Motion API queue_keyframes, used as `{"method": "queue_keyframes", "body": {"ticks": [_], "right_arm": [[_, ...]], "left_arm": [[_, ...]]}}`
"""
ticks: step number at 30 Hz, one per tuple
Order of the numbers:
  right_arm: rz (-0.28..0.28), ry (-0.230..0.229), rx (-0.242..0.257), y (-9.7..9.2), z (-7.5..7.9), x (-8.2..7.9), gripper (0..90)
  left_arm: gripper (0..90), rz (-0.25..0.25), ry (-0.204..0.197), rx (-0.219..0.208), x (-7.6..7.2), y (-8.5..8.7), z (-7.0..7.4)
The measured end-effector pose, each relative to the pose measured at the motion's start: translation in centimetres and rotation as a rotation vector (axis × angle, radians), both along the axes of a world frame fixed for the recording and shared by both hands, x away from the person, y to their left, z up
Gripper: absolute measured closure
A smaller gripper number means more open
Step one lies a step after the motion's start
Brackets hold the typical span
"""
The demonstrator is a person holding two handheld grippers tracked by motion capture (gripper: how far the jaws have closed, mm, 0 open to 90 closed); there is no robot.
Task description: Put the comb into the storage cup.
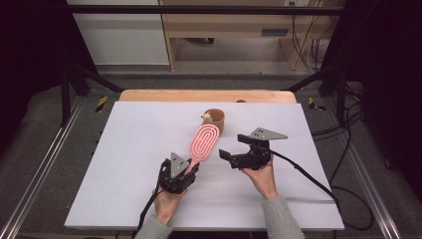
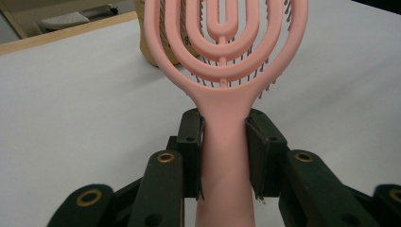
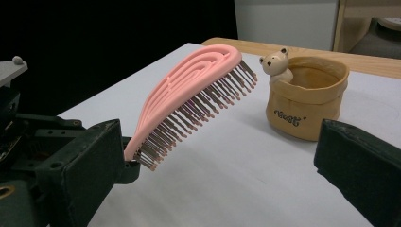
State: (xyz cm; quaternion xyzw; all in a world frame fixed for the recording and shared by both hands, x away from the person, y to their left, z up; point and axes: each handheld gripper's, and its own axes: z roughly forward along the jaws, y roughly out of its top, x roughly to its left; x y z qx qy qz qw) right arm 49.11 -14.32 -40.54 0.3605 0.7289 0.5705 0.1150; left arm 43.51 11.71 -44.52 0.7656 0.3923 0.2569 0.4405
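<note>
A pink oval hairbrush (image 1: 205,141) hangs just above the white table with its bristles facing down. My left gripper (image 1: 190,168) is shut on its handle. In the left gripper view both pads press the handle (image 2: 225,151), and the looped brush head (image 2: 226,42) points away toward a tan cup (image 2: 150,45). My right gripper (image 1: 233,147) is just right of the brush, open, with nothing between its jaws. The right gripper view looks across its wide jaws (image 3: 220,175) at the brush (image 3: 189,94) tilted upward and at the tan cup (image 3: 307,99) with a small bear figure on its rim.
The tan cup (image 1: 215,119) stands at the far middle of the white table (image 1: 139,149), just beyond the brush tip. A wooden edge (image 1: 209,95) runs along the back. Black cables trail off the right side; a metal frame surrounds the table.
</note>
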Motion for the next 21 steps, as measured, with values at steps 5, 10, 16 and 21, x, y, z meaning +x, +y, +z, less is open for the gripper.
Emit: {"method": "queue_keyframes", "body": {"ticks": [5, 10, 16, 21], "right_arm": [[0.006, 0.002, -0.005, 0.5, 0.2, 0.0, 3.2], [0.012, 0.005, 0.001, 1.1, 0.4, 0.1, 3.5], [0.011, 0.012, 0.006, 1.7, 0.6, 0.3, 3.6], [0.007, 0.020, 0.011, 2.0, 0.7, 0.5, 3.9]], "left_arm": [[69.1, 0.001, -0.010, -0.004, 0.0, -0.3, 0.2], [69.0, -0.001, -0.020, -0.005, -0.1, -0.5, 0.4], [69.1, -0.004, -0.034, -0.002, -0.3, -0.8, 0.6], [69.1, -0.006, -0.042, -0.005, -0.4, -1.1, 0.8]]}}
